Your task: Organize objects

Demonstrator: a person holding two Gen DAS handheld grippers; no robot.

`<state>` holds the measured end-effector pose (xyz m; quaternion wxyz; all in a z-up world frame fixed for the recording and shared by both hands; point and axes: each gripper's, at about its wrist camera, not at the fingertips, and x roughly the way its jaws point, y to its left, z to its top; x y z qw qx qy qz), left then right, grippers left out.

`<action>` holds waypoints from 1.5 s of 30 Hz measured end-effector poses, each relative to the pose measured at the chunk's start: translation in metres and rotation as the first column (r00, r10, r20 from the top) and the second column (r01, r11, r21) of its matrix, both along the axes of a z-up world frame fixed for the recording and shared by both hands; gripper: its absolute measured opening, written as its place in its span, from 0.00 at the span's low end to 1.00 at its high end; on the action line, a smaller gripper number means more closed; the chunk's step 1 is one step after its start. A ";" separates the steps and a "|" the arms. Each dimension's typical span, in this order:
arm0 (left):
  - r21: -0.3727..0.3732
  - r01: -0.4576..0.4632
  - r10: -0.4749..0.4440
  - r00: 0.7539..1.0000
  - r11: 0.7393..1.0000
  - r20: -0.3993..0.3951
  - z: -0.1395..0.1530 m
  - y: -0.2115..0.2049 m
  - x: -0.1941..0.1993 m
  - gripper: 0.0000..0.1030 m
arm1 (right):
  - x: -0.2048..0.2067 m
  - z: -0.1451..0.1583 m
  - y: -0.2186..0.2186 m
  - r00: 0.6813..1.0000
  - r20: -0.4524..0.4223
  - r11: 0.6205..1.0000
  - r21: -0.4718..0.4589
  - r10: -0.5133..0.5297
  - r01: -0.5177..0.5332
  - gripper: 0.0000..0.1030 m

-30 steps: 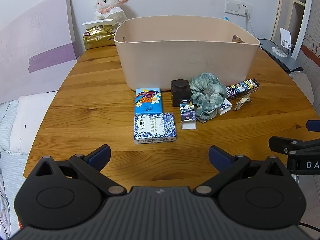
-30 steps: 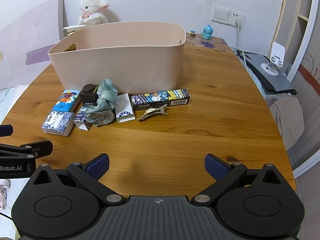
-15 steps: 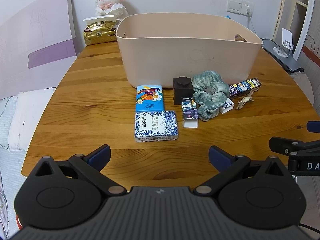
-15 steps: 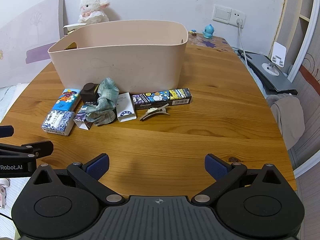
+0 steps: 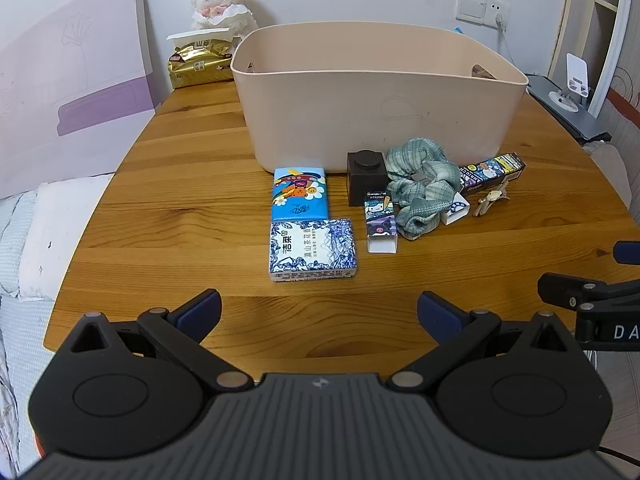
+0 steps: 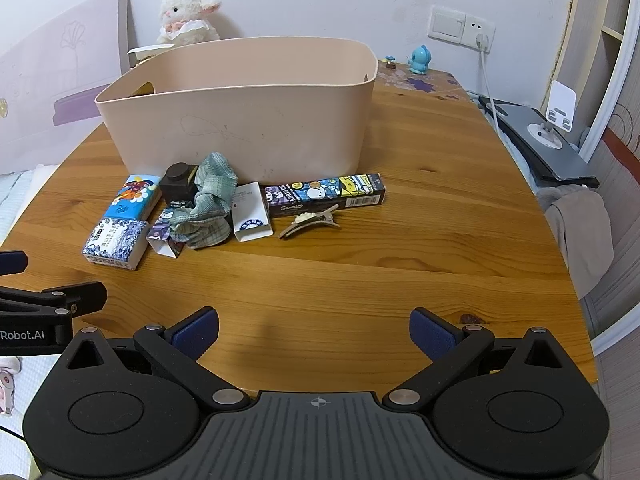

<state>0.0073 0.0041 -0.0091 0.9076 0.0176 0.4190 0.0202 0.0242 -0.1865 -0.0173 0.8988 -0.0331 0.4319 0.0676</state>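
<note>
A beige plastic bin [image 5: 376,120] [image 6: 248,120] stands on the wooden table [image 5: 192,216]. In front of it lie a bright blue tissue pack [image 5: 300,194], a blue-and-white tissue pack [image 5: 312,250], a dark brown box [image 5: 367,176], a green scrunchie [image 5: 422,184], a small cartoon box [image 5: 381,222], a white card box [image 6: 251,212], a long cartoon box [image 6: 324,195] and a hair clip [image 6: 310,220]. My left gripper [image 5: 318,310] is open and empty, just short of the blue-and-white pack. My right gripper [image 6: 314,330] is open and empty, well short of the clip.
A plush lamb [image 5: 224,4] and a gold tissue bag [image 5: 198,62] sit at the table's back left. A blue figurine [image 6: 420,60] stands at the back right. A grey stand [image 6: 544,140] and cloth lie beyond the right edge. A bed lies to the left.
Both grippers have moved slightly forward toward the objects and risen a little. Both stay open. No object has moved.
</note>
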 end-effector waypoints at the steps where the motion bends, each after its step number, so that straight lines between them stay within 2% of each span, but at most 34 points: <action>1: 0.002 0.000 0.000 1.000 1.000 0.000 0.000 -0.001 0.000 1.00 | 0.000 0.000 0.000 1.000 0.000 1.000 0.000 -0.001 0.001 1.00; 45: -0.014 0.002 -0.002 0.999 1.000 -0.046 -0.010 -0.003 0.021 1.00 | 0.018 -0.005 -0.002 1.000 -0.013 1.000 0.011 0.020 -0.020 1.00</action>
